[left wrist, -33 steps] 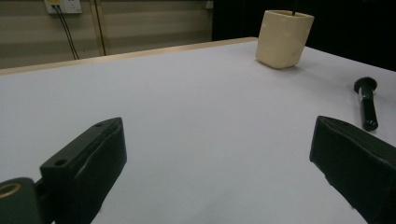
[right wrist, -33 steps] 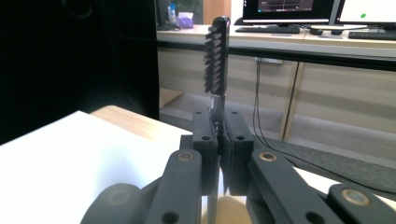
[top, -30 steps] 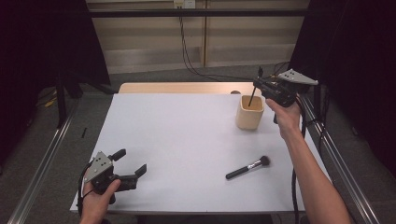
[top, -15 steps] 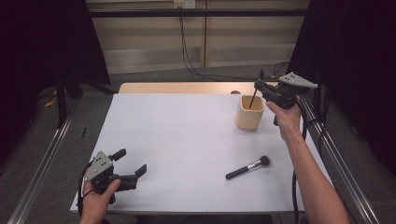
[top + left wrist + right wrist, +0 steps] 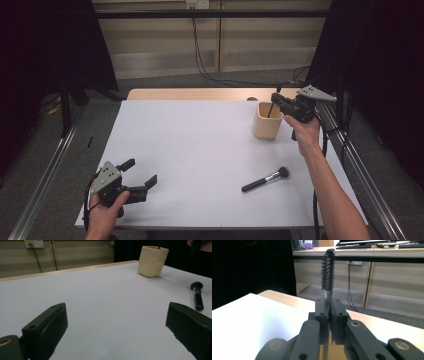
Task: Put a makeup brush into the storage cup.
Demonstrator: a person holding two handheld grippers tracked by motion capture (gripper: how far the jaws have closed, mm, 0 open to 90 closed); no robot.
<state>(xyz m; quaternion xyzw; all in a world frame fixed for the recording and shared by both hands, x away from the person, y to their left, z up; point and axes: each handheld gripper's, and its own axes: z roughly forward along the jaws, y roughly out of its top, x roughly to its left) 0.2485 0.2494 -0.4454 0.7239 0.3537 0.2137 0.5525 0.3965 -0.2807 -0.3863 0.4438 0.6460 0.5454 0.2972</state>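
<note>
My right gripper (image 5: 276, 100) is shut on a thin black spoolie brush (image 5: 270, 109), held at the back right of the white table (image 5: 200, 150). The brush's bristled end (image 5: 327, 270) stands up above the closed jaws of the right gripper (image 5: 329, 302). Its lower end dips into the mouth of a cream cup (image 5: 266, 121) (image 5: 152, 261). A black makeup brush (image 5: 265, 179) (image 5: 197, 295) with a silver ferrule lies flat in front of the cup. My left gripper (image 5: 139, 172) (image 5: 115, 322) rests open at the near left, nothing between its jaws.
A wooden strip (image 5: 200, 94) borders the table's far edge. Metal rails (image 5: 45, 180) run along the floor on both sides, and cables (image 5: 200, 45) hang down the back wall. A black cable trails from the right gripper down along the forearm.
My right hand has sunk a little with the thin brush, bringing its lower end down into the cup. The left gripper has stayed where it was.
</note>
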